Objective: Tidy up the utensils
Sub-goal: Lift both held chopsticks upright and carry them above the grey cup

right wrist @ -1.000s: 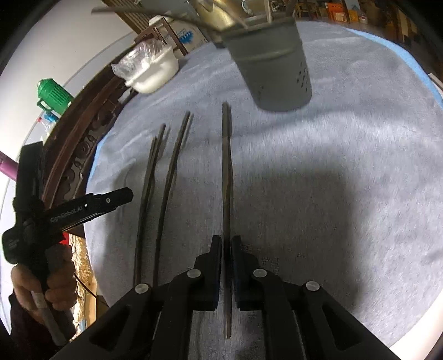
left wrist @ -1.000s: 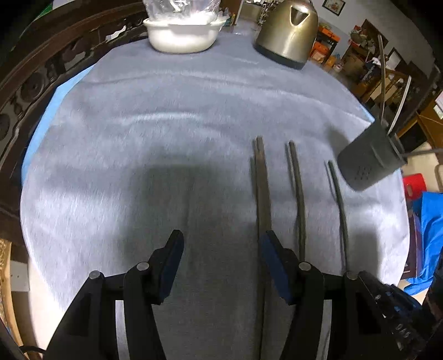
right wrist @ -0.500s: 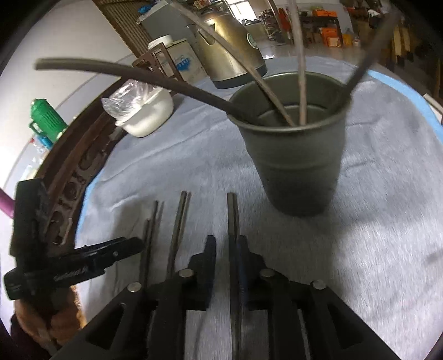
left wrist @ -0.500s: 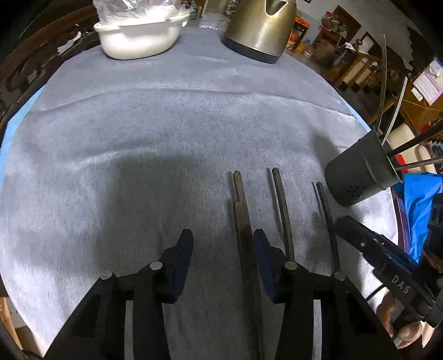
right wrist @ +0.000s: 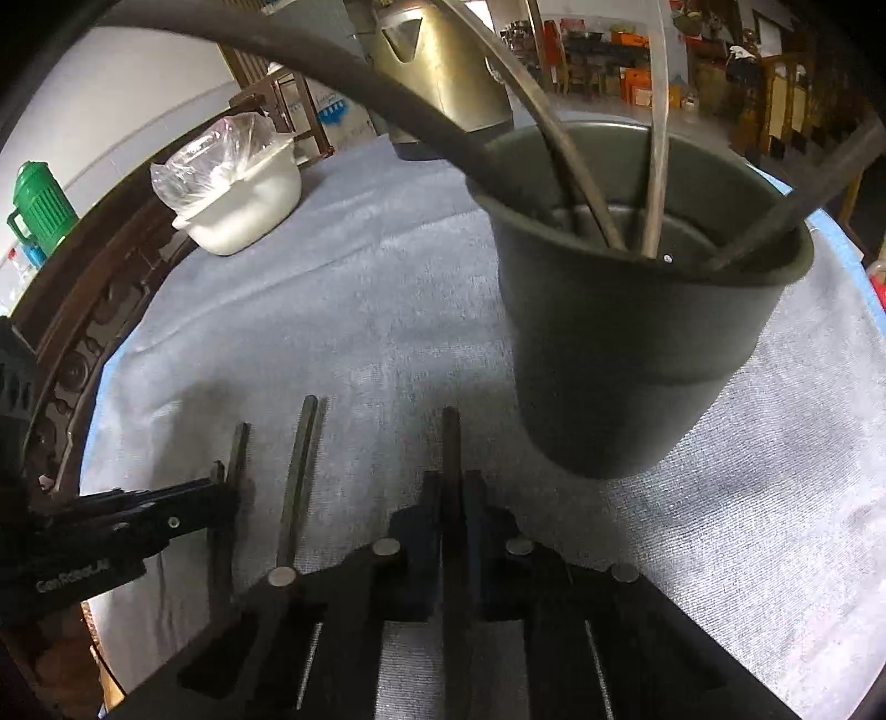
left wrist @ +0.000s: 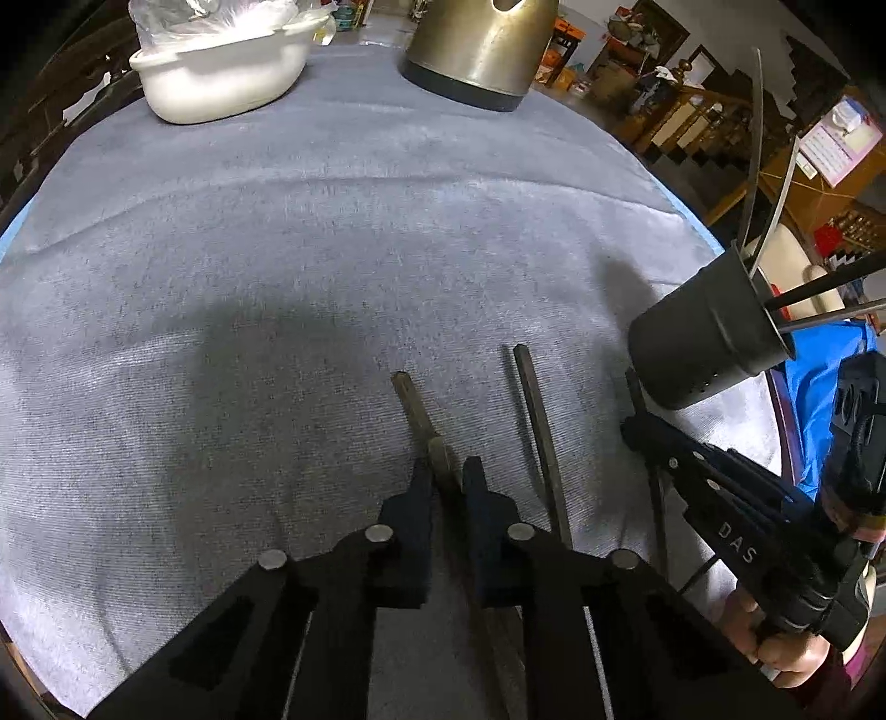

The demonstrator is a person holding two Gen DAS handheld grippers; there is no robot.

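Left tongs (left wrist: 447, 471): closed on the handle of a flat dark utensil (left wrist: 412, 400) lying on the tabletop (left wrist: 332, 232); its tip sticks out past the pads.
Right tongs (right wrist: 455, 483): closed on another dark handle (right wrist: 451, 437), the rightmost of the three, just beside the holder.
Middle utensil (left wrist: 534, 410): lies untouched between the two gripped ones, roughly parallel to them.
Look of the utensils: long, thin, dark, dull metal strips; only the handle ends show, so what kind cannot be told.
Holder (right wrist: 626, 354): dark round cup standing on the grey cloth, with several long utensils leaning out over its rim.
Far side: white bowl (left wrist: 221, 72) with a plastic bag in it, and a brass-coloured kettle (left wrist: 476, 50).
Person: a hand (left wrist: 775, 642) grips the right tool's handle.
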